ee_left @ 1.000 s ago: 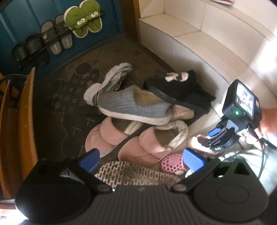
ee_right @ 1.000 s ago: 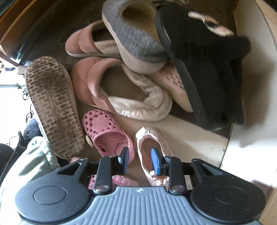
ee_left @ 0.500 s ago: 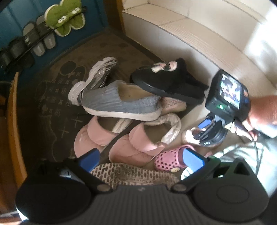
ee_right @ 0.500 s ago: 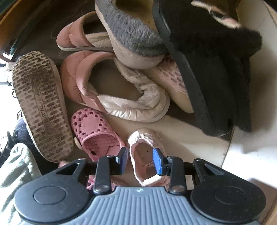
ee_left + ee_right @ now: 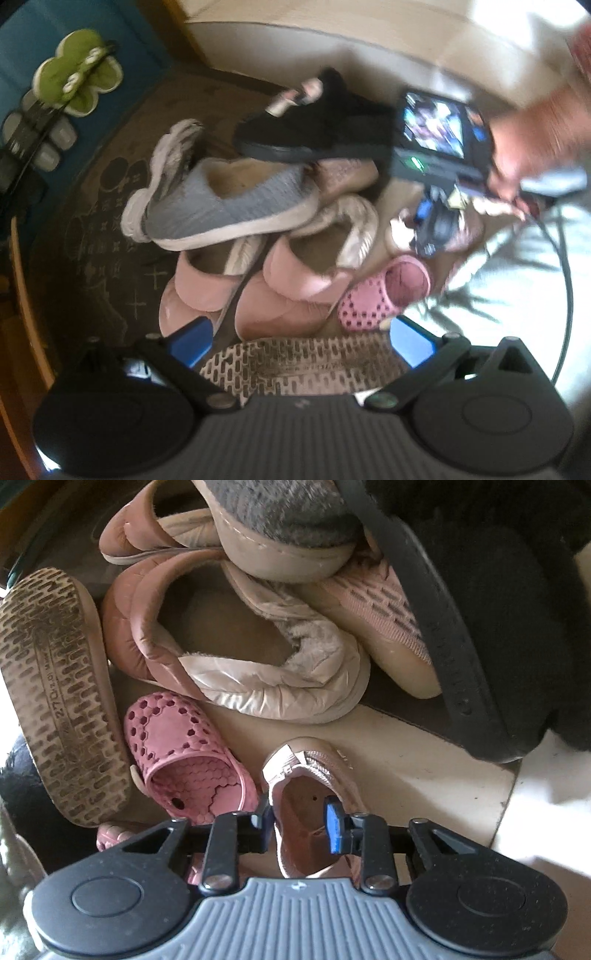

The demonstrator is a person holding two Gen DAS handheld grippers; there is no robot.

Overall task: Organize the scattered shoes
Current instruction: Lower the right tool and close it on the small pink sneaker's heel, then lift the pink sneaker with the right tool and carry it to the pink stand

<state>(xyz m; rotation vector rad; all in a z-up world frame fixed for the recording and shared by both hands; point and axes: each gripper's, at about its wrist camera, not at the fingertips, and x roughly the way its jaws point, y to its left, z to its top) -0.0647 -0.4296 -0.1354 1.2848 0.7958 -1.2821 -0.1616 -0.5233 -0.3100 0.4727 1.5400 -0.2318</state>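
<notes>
A heap of shoes lies on the floor. In the left wrist view I see a grey slipper (image 5: 229, 206), a black fuzzy slipper (image 5: 325, 125), two pink puffy slippers (image 5: 295, 295), a pink clog (image 5: 384, 295) and a white sneaker (image 5: 173, 162). My left gripper (image 5: 301, 343) hangs open over an overturned slipper sole (image 5: 303, 365). My right gripper (image 5: 299, 823) is open and low over a small pink child's shoe (image 5: 306, 760). One finger is outside the shoe's left wall and the other over its opening. The pink clog (image 5: 184, 753) lies just left of it.
Green frog slippers (image 5: 77, 77) and grey sandals hang on a rack on the blue wall. A dark patterned mat (image 5: 103, 236) lies under the heap. A white step (image 5: 369, 40) runs behind, and wooden furniture (image 5: 26, 314) stands at left. A hand (image 5: 528, 147) holds the right gripper.
The right gripper has come down and forward over the small pink shoe, with its jaws slightly wider than a second ago. The left gripper's view has drifted and blurred; it stays open.
</notes>
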